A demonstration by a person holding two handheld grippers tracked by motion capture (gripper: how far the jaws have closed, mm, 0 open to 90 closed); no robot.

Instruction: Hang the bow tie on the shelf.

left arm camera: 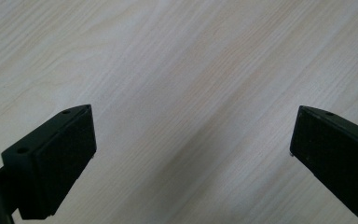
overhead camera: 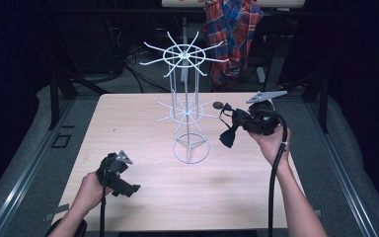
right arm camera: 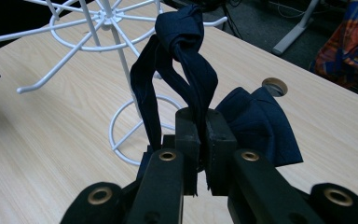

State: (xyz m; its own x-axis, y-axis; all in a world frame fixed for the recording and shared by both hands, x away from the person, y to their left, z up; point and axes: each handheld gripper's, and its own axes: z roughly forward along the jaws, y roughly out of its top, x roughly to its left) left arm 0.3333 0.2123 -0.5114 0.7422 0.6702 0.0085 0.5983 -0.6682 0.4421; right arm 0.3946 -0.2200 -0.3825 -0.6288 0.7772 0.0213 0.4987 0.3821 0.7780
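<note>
A white wire rack (overhead camera: pixel 188 106) with two tiers of spoke hooks stands at the table's middle back, also seen in the right gripper view (right arm camera: pixel 116 70). My right gripper (overhead camera: pixel 234 118) is held above the table just right of the rack, shut on the strap of a dark navy bow tie (overhead camera: pixel 228 134). The strap loops up to a knot (right arm camera: pixel 181 29) and the bow (right arm camera: pixel 261 126) hangs beside the jaws. My left gripper (overhead camera: pixel 128 188) rests low at the table's front left, open, with bare wood (left arm camera: pixel 191 116) between its jaws.
The light wood table (overhead camera: pixel 143 207) has a round cable hole (overhead camera: pixel 218 104) near its back edge, right of the rack. A plaid shirt (overhead camera: pixel 232 29) hangs on a chair behind the table. Dark floor and cables lie beyond.
</note>
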